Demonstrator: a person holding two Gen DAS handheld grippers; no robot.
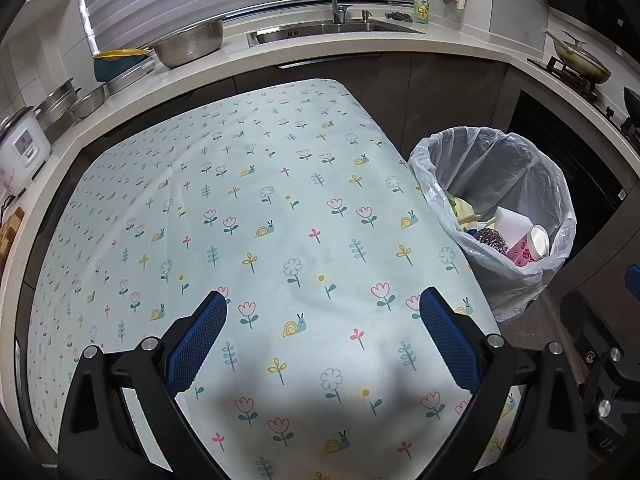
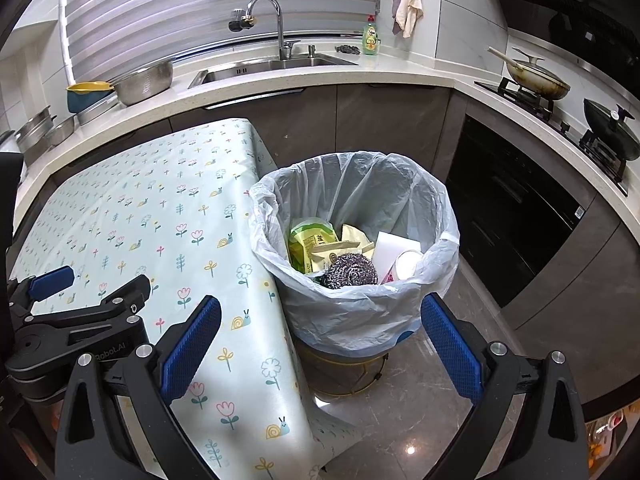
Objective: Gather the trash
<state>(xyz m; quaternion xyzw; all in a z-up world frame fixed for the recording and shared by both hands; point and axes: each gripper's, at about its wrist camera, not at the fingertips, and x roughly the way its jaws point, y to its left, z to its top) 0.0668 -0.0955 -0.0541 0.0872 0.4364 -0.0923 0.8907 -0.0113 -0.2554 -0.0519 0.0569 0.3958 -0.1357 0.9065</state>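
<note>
The left gripper (image 1: 322,312) hangs over the near part of the tabletop (image 1: 256,200), which is covered by a pale green cloth printed with flowers and snails; its jaws stand wide apart with nothing between them. The right gripper (image 2: 320,318) is held just off the tabletop's right edge, above the grey stone floor (image 2: 420,408), its jaws likewise spread wide and holding nothing.

Just beyond the right gripper, close against the tabletop's edge, stands the round trash bin lined with a translucent white plastic bag (image 2: 352,312). The collected trash lies inside it: a steel wool scouring ball (image 2: 350,272) nearest, yellow-green snack wrappers (image 2: 312,244) behind and to its left, a white block (image 2: 390,246), and a pink-patterned paper cup (image 2: 406,266) on its side at the right.

Farther back, a light stone counter carries a stainless steel sink with a curved tap (image 2: 276,24), a perforated metal bowl (image 2: 144,82) and a green dish-soap bottle (image 2: 371,38).
</note>
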